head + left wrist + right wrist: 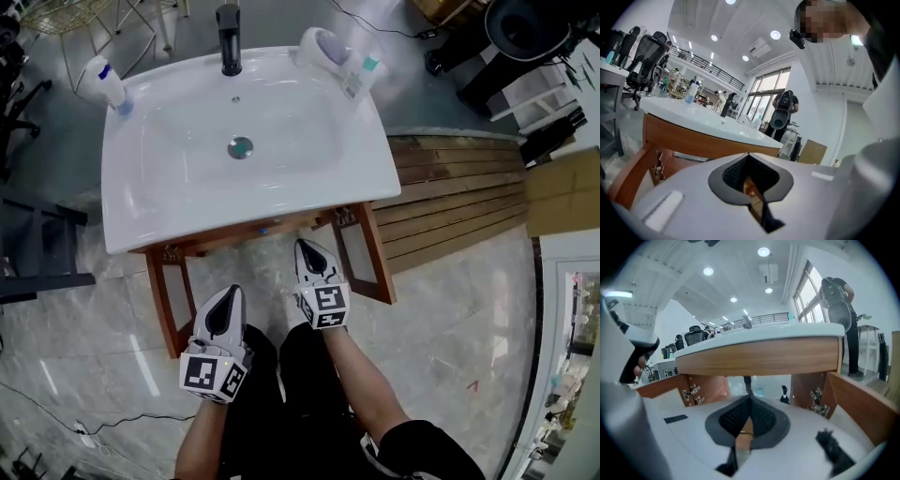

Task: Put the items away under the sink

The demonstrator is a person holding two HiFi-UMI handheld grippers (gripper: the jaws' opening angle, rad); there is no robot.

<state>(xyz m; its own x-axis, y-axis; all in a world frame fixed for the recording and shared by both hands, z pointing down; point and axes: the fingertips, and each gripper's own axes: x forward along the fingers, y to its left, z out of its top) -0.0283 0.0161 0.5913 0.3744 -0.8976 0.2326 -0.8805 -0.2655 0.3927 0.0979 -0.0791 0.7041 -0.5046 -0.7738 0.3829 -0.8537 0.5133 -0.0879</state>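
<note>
A white sink [141, 187] sits on a wooden cabinet [759, 355] whose two doors [375, 253] stand open. Just below the sink's front edge, the left gripper [229, 292] and right gripper [306, 246] point at the cabinet, each with jaws closed together and holding nothing.

The things to stow seem to stand upright on the sink's back rim, beyond and above the jaws. A white bottle [105, 82] is at the back left corner, nearer the left gripper. A purple-topped bottle [323, 45] and a tube [361, 75] are at the back right, nearer the right gripper.

Under the sink a drain pipe [746, 383] shows; anything else there is too blurred to tell.
</note>
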